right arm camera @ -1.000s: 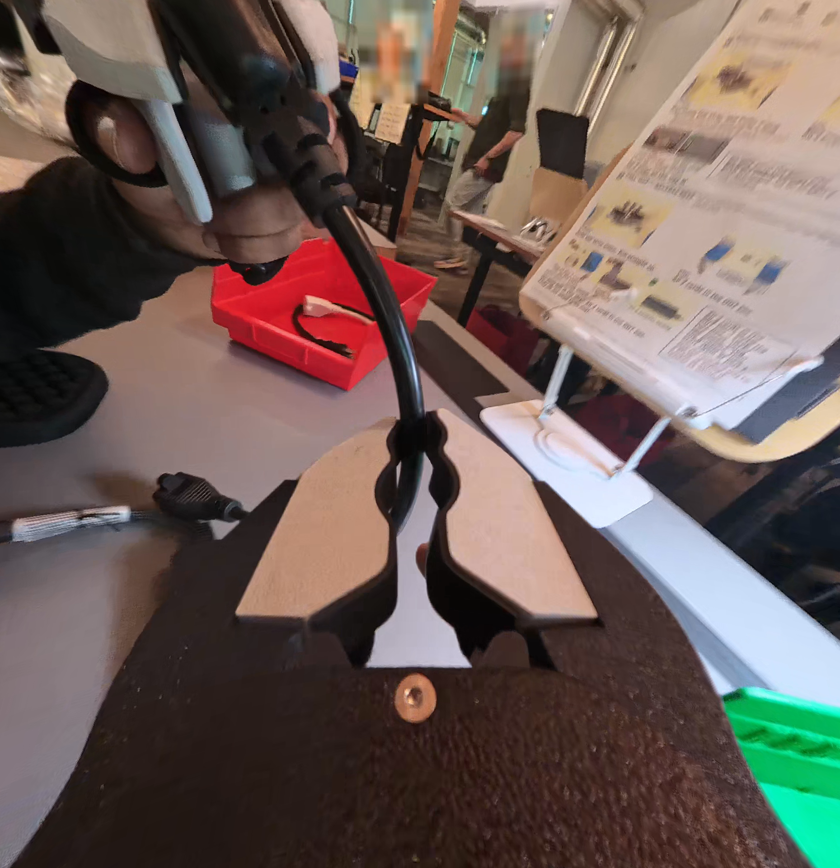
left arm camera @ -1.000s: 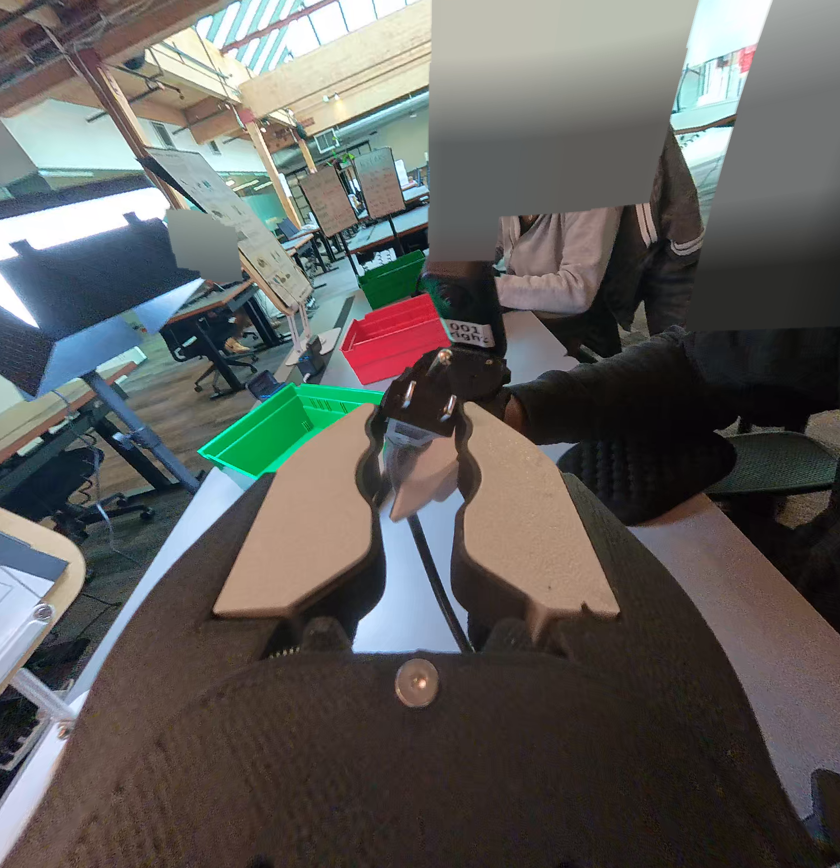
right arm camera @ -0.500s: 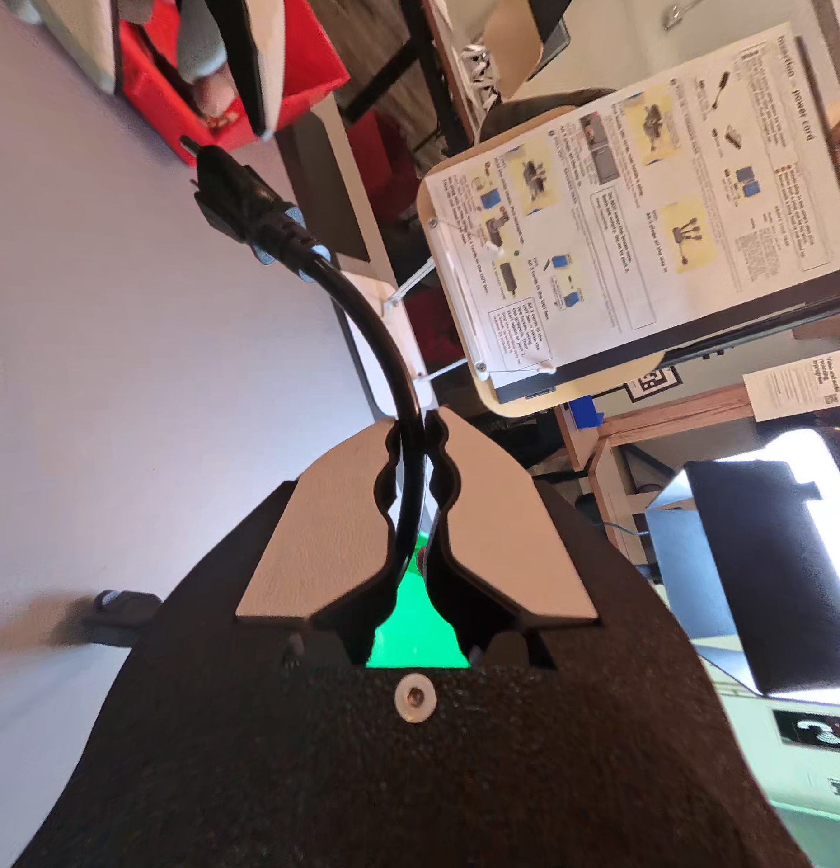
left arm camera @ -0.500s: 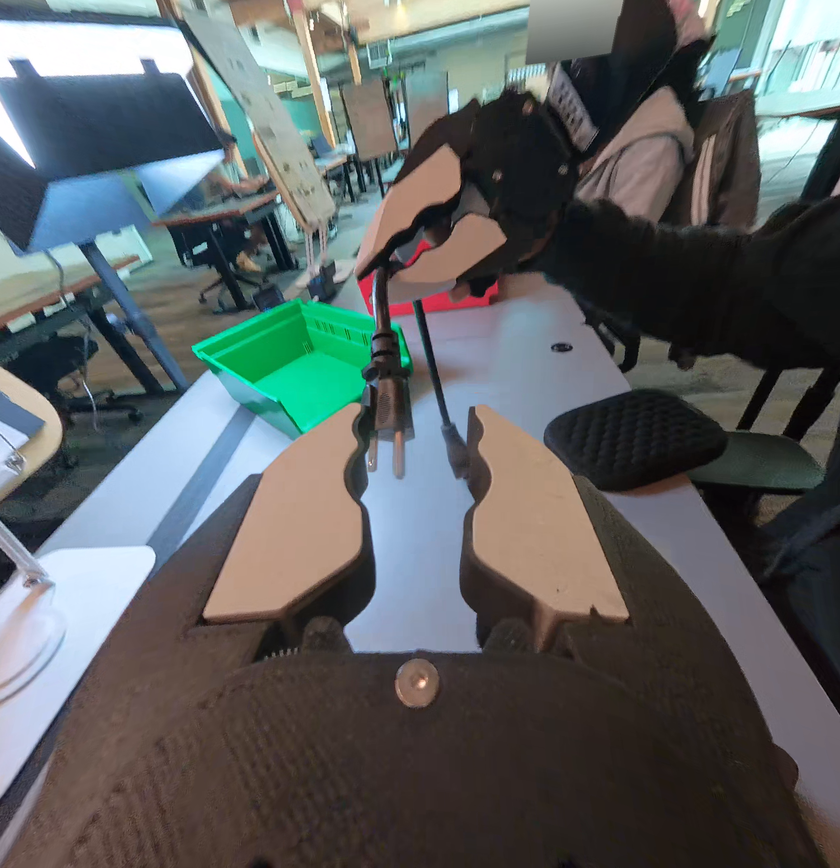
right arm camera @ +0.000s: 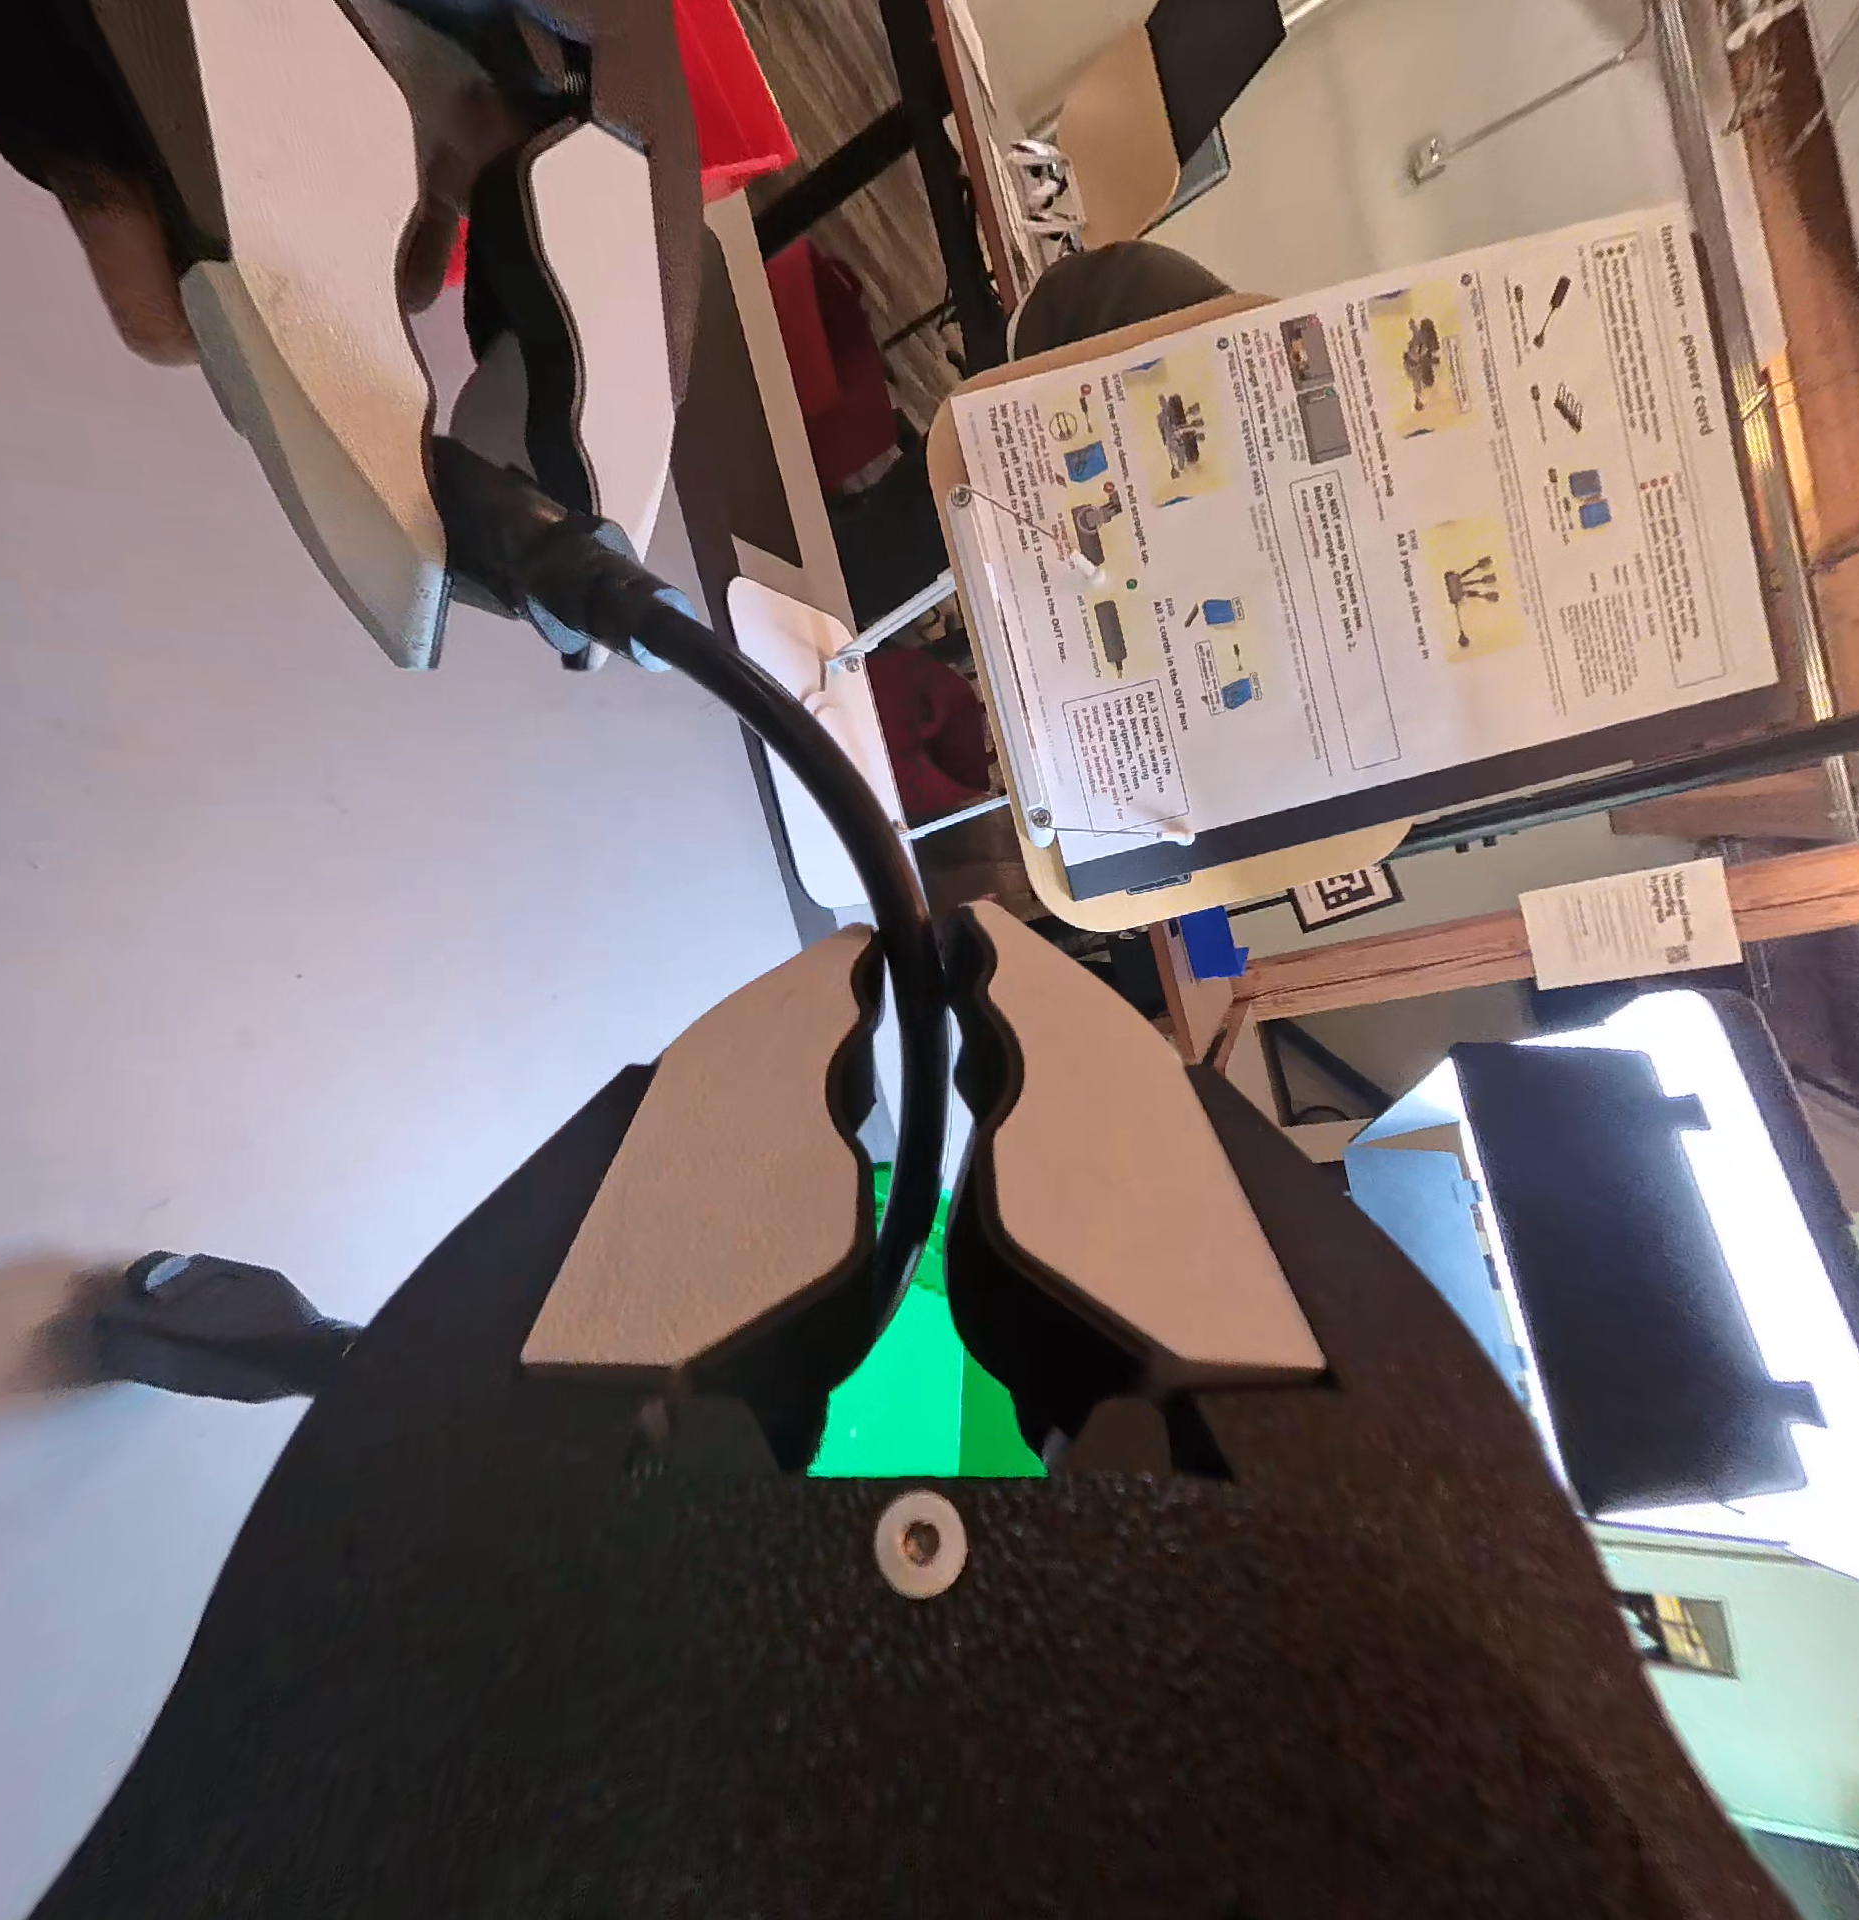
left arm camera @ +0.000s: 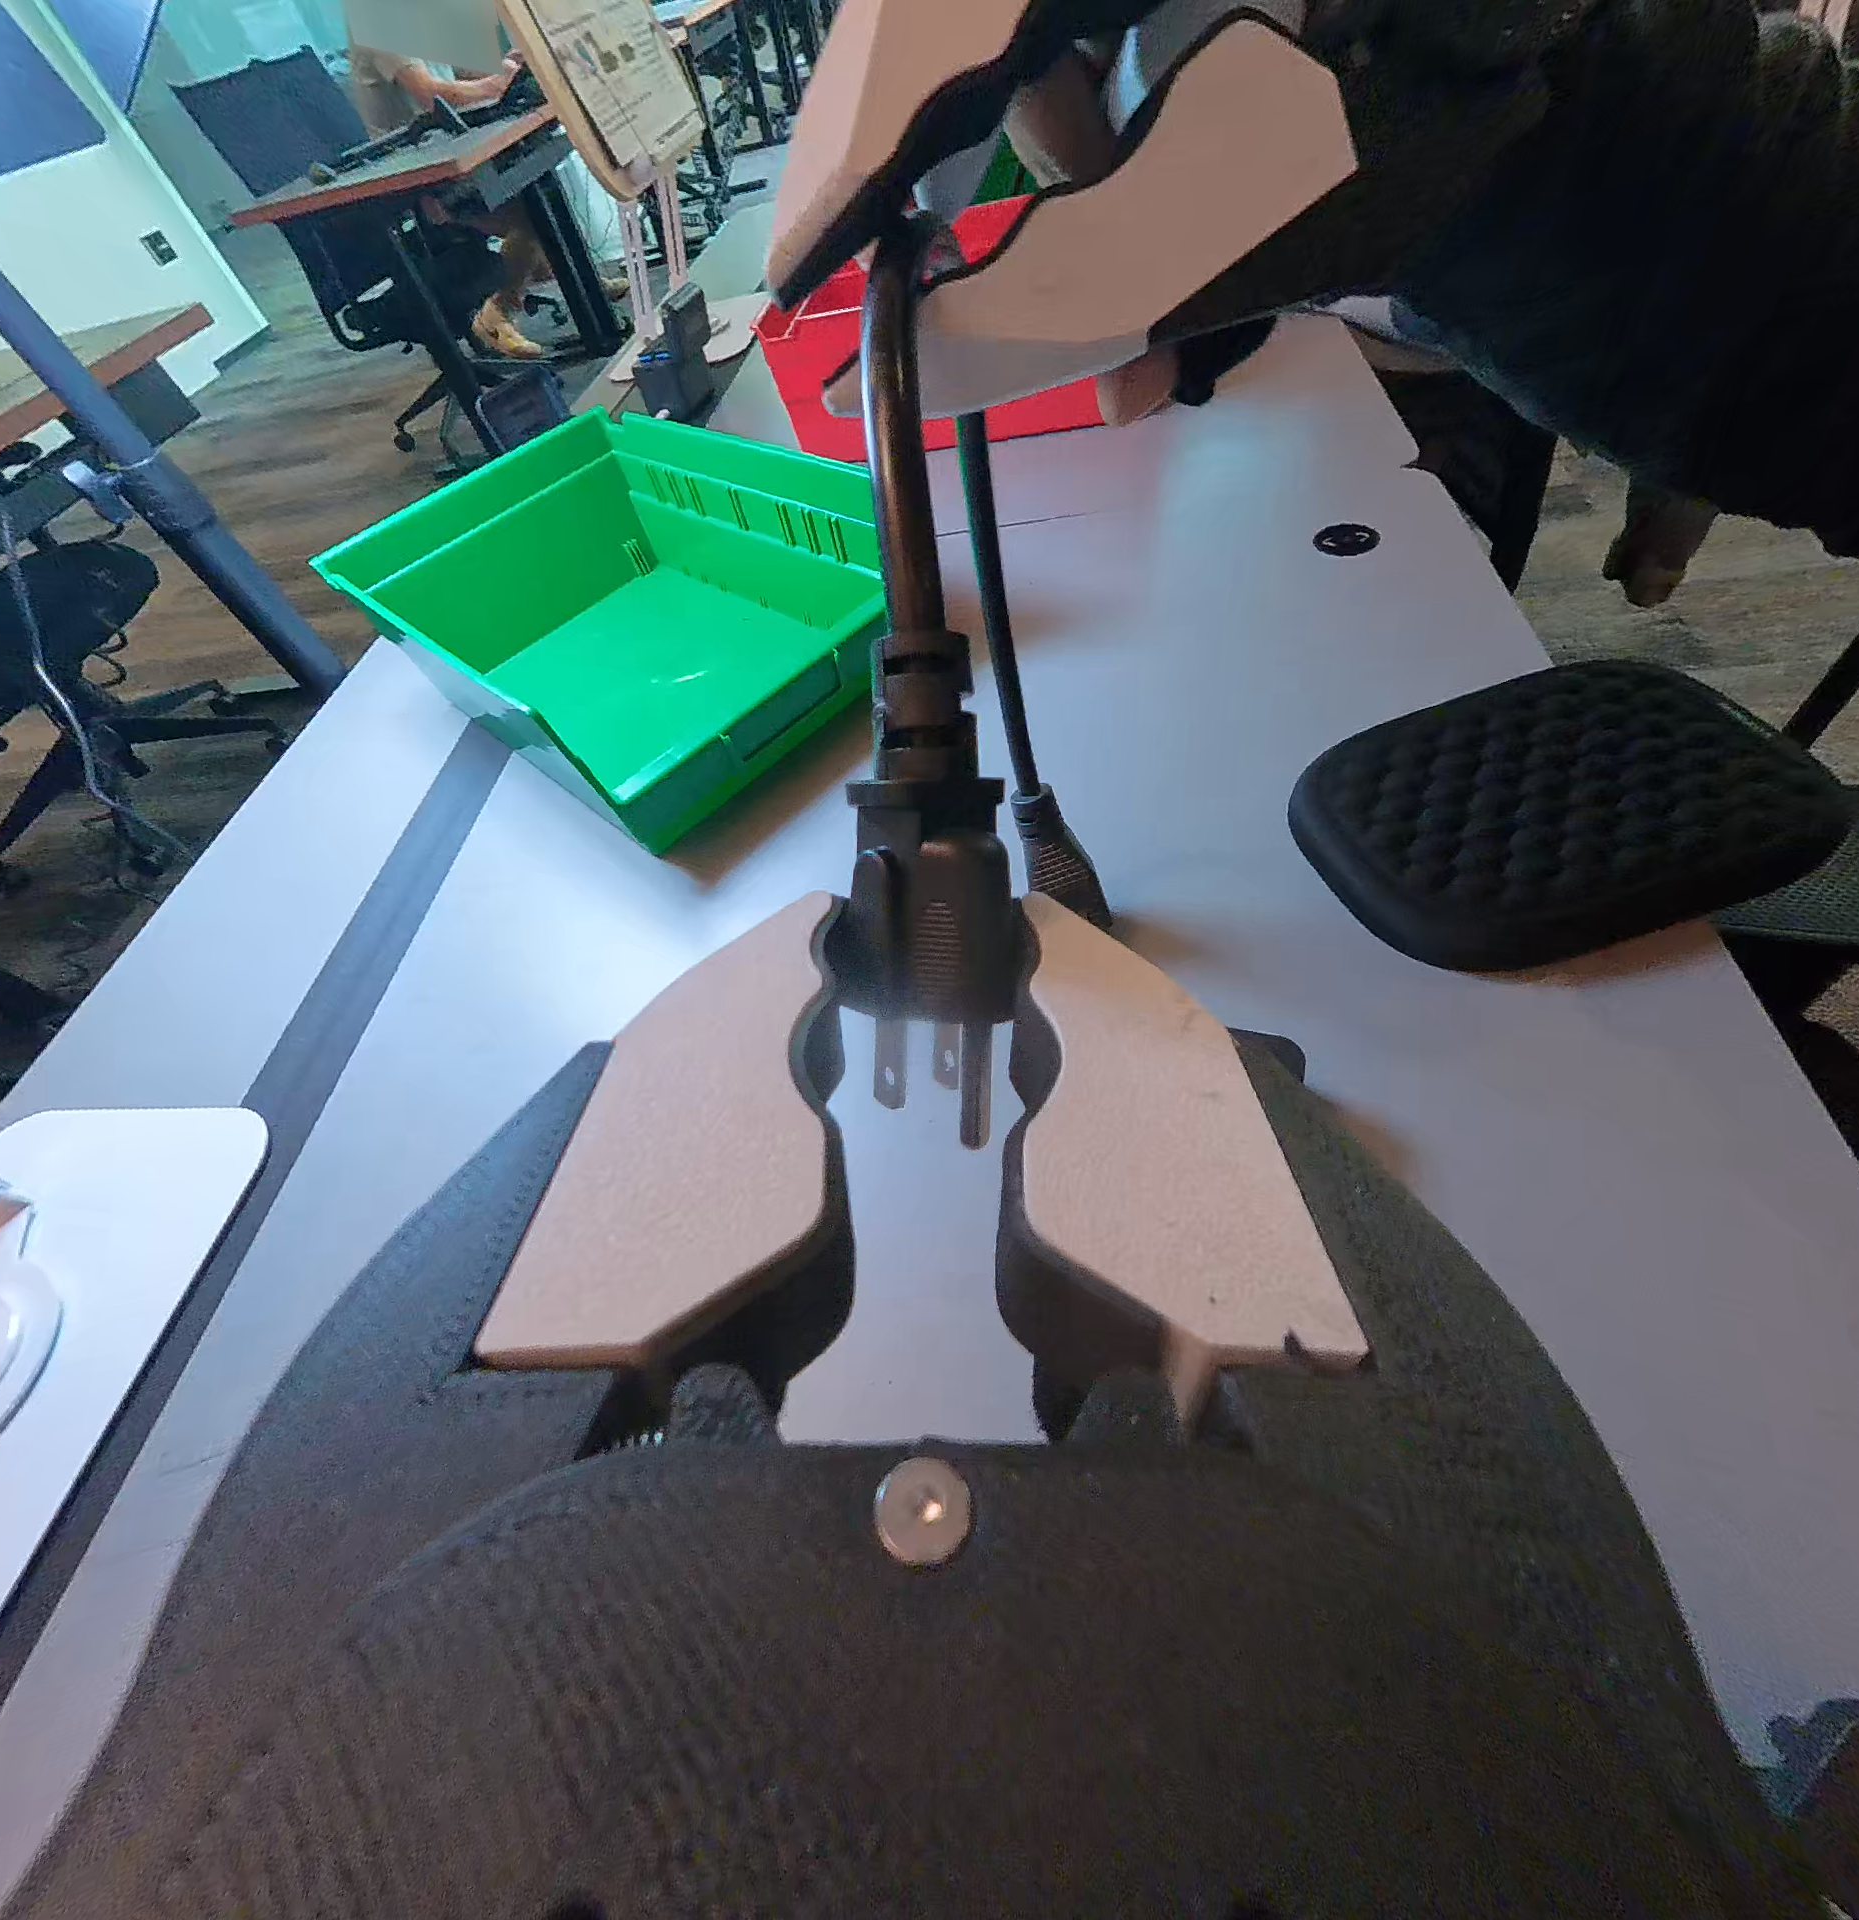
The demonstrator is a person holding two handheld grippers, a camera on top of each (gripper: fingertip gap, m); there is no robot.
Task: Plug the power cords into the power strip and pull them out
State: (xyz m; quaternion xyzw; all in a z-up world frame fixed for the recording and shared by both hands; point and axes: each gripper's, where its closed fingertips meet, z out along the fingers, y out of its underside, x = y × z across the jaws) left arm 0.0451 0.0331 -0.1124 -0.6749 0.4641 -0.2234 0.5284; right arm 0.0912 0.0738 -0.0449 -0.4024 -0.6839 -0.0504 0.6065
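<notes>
Hanging plug [left arm camera: 930, 925] between left claw [left arm camera: 925, 951] tips

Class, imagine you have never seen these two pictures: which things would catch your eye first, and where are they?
First, the black plug in the middle of the left wrist view, its metal prongs pointing back between the left tool's fingers, which close on it. Its cord arcs up into the right tool, shut on it. Behind, a bright green bin sits on the grey table, a red bin beyond it.

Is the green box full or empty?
Empty. The green box shows only its bare green floor in the left wrist view; no cords lie inside.
</notes>
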